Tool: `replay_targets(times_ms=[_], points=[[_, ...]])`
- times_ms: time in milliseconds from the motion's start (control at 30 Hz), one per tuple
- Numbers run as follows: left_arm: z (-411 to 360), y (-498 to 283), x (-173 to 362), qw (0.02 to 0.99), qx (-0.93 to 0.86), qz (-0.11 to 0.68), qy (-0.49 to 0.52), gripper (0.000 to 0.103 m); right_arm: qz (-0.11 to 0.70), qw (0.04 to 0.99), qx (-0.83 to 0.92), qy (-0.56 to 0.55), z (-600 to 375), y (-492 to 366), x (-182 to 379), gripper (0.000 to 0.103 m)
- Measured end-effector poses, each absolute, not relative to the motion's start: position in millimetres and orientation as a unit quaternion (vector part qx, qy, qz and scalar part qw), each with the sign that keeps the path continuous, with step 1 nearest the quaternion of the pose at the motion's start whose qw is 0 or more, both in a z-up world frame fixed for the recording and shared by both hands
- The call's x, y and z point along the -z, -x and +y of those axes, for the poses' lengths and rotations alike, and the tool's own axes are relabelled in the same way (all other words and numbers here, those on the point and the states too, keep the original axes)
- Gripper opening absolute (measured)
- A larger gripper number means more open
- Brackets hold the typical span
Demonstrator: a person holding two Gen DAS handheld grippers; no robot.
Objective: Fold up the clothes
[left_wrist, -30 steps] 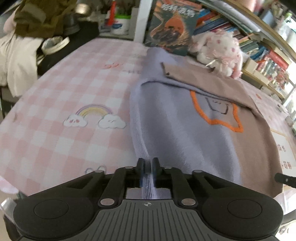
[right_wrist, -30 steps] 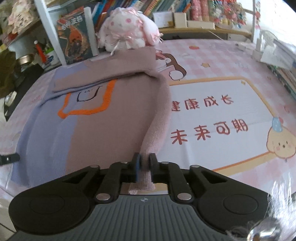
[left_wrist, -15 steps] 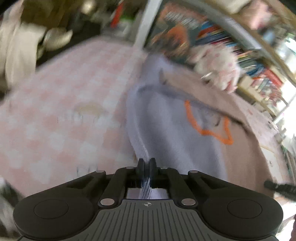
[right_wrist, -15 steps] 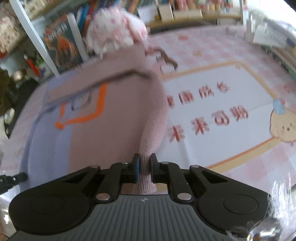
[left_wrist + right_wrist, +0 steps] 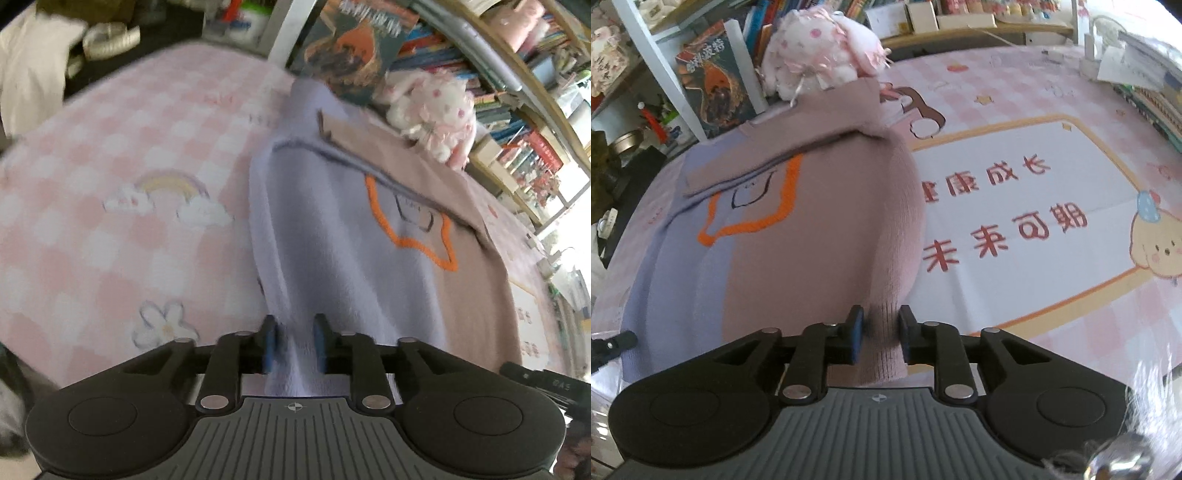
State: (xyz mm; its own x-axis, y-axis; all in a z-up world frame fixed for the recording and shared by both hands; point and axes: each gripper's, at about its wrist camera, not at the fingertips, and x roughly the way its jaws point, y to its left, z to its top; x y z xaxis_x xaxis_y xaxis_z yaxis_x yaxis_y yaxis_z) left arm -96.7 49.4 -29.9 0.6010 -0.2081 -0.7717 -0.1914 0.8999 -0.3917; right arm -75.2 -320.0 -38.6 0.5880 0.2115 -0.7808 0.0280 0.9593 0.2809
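Both wrist views look low and close along the sweater (image 5: 332, 236) (image 5: 812, 229) from its opposite sides.

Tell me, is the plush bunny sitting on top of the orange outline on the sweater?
No, the plush bunny sits beyond the sweater at the far collar end, well away from the orange outline.

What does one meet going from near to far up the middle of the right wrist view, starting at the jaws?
right gripper → pink hem of the sweater → orange outline on the sweater → folded sleeve → plush rabbit
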Motion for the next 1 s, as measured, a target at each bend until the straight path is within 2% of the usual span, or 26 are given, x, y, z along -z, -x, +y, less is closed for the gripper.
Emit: replay_targets(times_ms=[100, 133, 167, 200, 500, 1000], points=[[46, 98, 33, 0.868, 0.012, 0.445, 0.221, 0.026, 0.450, 0.883, -0.054, -0.124, -318, 76, 39, 0.020], [46, 98, 33, 0.869, 0.013, 0.443, 0.220, 0.023, 0.450, 0.883, -0.055, -0.121, -318, 76, 39, 0.016], [46, 98, 35, 0.869, 0.012, 0.444, 0.220, 0.005, 0.451, 0.882, -0.056, -0.122, -318, 76, 40, 0.011], [46, 97, 37, 0.867, 0.009, 0.447, 0.222, 0.004, 0.452, 0.882, -0.057, -0.125, -319, 77, 40, 0.011], [48, 117, 25, 0.868, -0.009, 0.434, 0.241, 0.003, 0.443, 0.877, -0.077, -0.170, -336, 92, 29, 0.009], [47, 195, 28, 0.839, -0.012, 0.422, 0.344, 0.003, 0.469, 0.848, -0.104, -0.223, -378, 150, 29, 0.009]])
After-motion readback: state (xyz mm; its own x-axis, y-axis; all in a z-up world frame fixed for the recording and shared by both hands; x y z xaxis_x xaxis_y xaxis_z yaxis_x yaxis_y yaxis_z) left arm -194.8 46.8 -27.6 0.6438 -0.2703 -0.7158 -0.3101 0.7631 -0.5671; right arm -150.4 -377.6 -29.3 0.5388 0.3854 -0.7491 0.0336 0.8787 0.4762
